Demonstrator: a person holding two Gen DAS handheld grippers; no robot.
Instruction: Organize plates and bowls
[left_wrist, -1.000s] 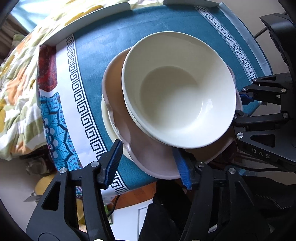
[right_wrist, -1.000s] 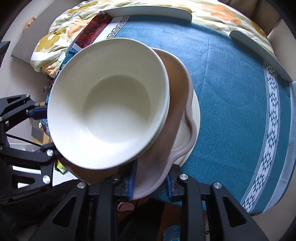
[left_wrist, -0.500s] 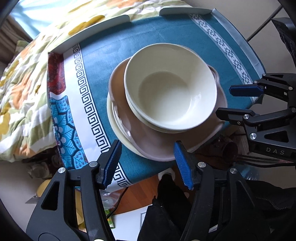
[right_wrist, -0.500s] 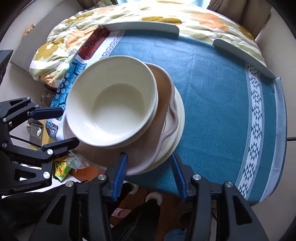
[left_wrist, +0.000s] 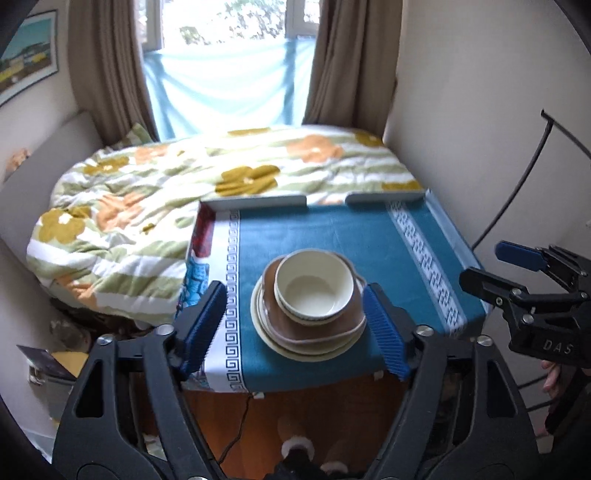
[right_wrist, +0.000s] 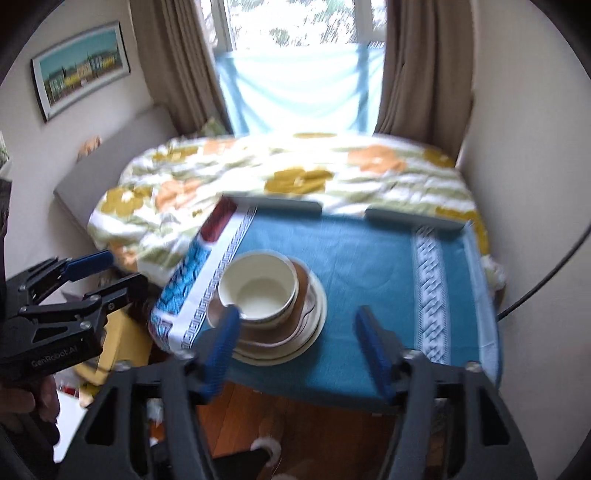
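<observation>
Bowl (left_wrist: 313, 286) tops plates (left_wrist: 306, 338) near table edge (left_wrist: 317, 384) — fingers clear.

Tabletop (left_wrist: 413, 206) carries a teal patterned cloth (left_wrist: 332, 232); cream plate (left_wrist: 291, 349) sits directly on it near the front edge, dishes stacked on top.

A cream bowl (left_wrist: 313, 291) is sitting on a brown plate (left_wrist: 347, 320) over a pale cream plate (left_wrist: 295, 350). The surface's cloth (left_wrist: 332, 232) is showing teal, with white bands of key pattern. The bed's quilt (left_wrist: 147, 206) is showing orange and mustard flowers on green and white stripes. The curtains (left_wrist: 107, 66) are hanging taupe. Each black hand-held gripper is wearing blue pads (left_wrist: 384, 328).
</observation>
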